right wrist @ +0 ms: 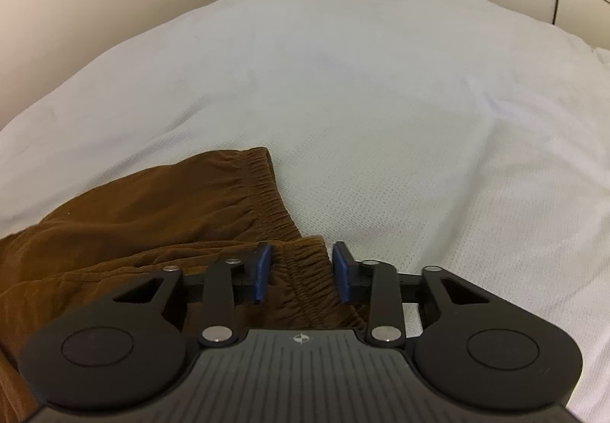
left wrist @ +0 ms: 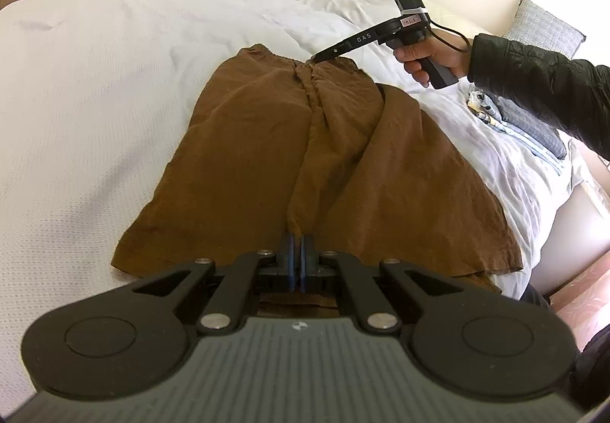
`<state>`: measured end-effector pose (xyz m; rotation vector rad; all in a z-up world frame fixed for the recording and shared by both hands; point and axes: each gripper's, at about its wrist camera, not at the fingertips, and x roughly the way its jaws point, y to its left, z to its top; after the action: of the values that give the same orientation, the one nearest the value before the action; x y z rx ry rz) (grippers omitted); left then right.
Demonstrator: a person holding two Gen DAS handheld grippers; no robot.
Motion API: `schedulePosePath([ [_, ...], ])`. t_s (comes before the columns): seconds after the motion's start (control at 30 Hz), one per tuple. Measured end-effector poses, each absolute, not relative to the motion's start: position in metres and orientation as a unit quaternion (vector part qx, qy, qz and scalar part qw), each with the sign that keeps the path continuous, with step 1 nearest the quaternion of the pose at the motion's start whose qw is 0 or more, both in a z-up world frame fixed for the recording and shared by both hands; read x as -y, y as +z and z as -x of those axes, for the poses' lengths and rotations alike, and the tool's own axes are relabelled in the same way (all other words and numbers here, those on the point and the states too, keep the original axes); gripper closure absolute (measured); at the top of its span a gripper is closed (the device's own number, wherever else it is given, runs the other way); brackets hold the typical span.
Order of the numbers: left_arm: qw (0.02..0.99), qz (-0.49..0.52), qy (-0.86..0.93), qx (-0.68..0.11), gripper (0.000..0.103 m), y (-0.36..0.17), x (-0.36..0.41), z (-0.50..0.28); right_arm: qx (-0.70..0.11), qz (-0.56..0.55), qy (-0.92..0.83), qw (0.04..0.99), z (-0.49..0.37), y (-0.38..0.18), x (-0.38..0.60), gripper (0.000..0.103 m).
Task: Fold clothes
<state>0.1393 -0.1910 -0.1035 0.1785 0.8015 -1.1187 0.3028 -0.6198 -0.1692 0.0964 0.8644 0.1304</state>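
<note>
White bed holds brown shorts; left gripper pinches their hem, right gripper straddles the waistband unclamped. Next, clamp and fold.

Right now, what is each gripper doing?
Left gripper: shut on the brown trousers at the hem end.
Right gripper: open, jaws astride the waistband.

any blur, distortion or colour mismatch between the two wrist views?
Left wrist: sharp, daylit; fisheye bows the bed and wardrobe lines; corners vignetted; brown trousers crisp. Right wrist: dimmer, warmer cast, slightly soft; waistband between the right hand-held gripper pads readable; same barrel distortion.
</note>
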Motion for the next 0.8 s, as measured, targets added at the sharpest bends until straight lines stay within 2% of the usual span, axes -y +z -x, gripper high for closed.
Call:
schedulePosePath([
  [0.1,0.775,-0.080,-0.515,-0.357,0.103,-0.099,0.189,-0.134,-0.401,-0.048,0.058,0.913,-0.292,-0.163,0.618,0.077],
  [0.4,0.810,-0.041,-0.501,-0.302,0.103,-0.062,0.157,-0.114,-0.290,-0.057,0.069,0.953,-0.240,-0.105,0.604,0.078],
  [0.6,0.835,-0.017,-0.460,-0.301,0.103,-0.060,0.132,-0.133,-0.259,-0.055,0.080,0.961,-0.263,-0.089,0.582,0.078],
  [0.8,0.851,0.007,-0.416,-0.322,0.103,-0.086,0.115,-0.174,-0.281,-0.049,0.058,0.957,-0.315,-0.107,0.569,0.078],
])
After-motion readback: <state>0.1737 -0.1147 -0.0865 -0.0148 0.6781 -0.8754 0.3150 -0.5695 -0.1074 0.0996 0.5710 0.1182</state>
